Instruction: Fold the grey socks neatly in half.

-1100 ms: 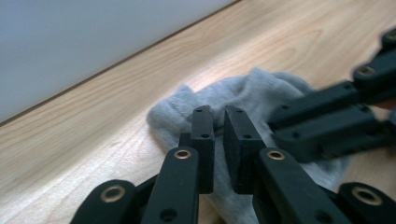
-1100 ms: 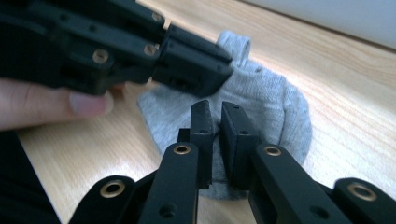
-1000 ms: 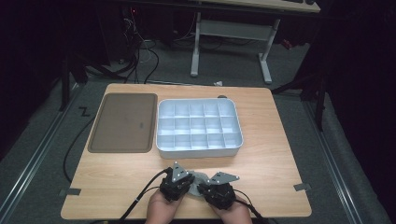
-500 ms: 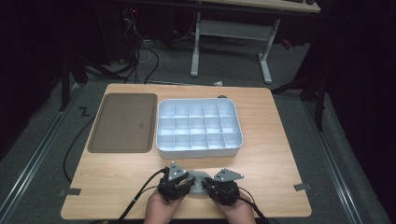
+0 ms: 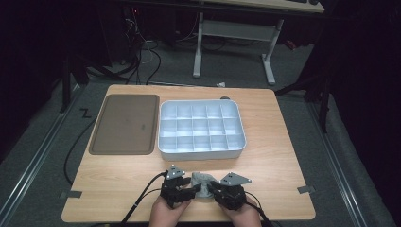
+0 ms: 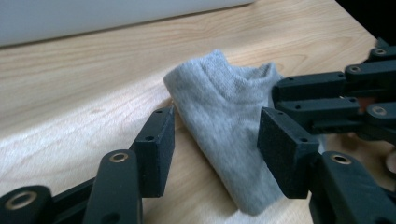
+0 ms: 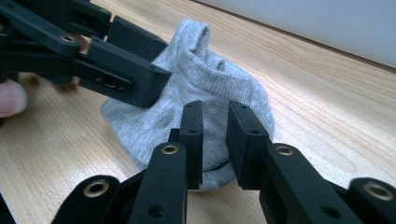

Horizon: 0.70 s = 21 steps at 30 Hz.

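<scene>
The fingers [image 6: 159, 149] of the left gripper [image 6: 215, 144] are spread wide, having just been opening, and the grey sock [image 6: 229, 121] is seen between them, unpressed. The right gripper [image 7: 215, 135] is held narrow, its jaws nearly together at the sock's edge; whether fabric is pinched cannot be told. The sock is crumpled on the wooden table [image 5: 279, 156], near the compartment box [image 5: 202, 152].

The sock [image 6: 229, 121] is soft grey knitted cloth, matt, with a ribbed cuff. The table [image 5: 279, 142] is pale wood-grain board, smooth with a faint sheen. Both the left gripper [image 6: 215, 140] and the right gripper [image 7: 215, 135] are matt black plastic with brass-coloured rivets and finely textured pads. At 12 o'clock, the divided tray [image 5: 202, 151] looks like smooth light-grey plastic; at 10 o'clock, the brown lid [image 5: 125, 124] seems matt plastic.
</scene>
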Each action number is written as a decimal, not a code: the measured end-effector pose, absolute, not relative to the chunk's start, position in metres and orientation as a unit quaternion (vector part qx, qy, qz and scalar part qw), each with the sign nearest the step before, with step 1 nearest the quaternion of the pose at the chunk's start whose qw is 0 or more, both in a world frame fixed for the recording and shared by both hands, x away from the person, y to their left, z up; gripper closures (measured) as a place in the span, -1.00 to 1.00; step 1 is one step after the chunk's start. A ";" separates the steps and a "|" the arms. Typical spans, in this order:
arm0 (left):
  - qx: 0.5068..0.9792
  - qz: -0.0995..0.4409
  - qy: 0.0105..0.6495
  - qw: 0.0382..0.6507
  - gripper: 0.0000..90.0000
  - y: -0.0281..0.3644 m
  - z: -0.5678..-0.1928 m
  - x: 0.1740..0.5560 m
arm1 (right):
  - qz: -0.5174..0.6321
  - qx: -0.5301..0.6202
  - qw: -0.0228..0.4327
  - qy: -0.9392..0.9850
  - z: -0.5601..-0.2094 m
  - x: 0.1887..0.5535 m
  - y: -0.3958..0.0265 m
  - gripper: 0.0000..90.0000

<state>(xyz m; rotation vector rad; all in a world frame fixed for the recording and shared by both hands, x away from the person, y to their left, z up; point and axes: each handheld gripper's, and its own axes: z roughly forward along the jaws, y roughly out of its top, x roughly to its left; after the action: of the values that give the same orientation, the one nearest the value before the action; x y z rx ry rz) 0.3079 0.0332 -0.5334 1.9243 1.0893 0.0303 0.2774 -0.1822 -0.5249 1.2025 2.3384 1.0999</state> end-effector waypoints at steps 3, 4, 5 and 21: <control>0.769 0.000 0.450 0.454 0.05 0.030 -0.534 0.311 | 0.384 0.418 0.145 0.810 -0.525 0.276 -0.183 0.71; 0.767 -0.002 0.452 0.455 0.05 0.028 -0.534 0.312 | 0.384 0.418 0.145 0.810 -0.525 0.276 -0.183 0.71; 0.768 -0.001 0.452 0.454 0.08 0.027 -0.534 0.314 | 0.385 0.416 0.145 0.811 -0.526 0.275 -0.184 0.72; 0.785 0.010 0.434 0.442 0.75 0.019 -0.533 0.313 | 0.403 0.416 0.165 0.798 -0.518 0.272 -0.192 0.67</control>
<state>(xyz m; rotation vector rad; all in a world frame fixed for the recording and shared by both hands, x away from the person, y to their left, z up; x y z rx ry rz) 0.3132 0.0192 -0.5334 1.9482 1.0762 0.0244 0.2721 -0.1917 -0.5184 1.1852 2.2743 1.1492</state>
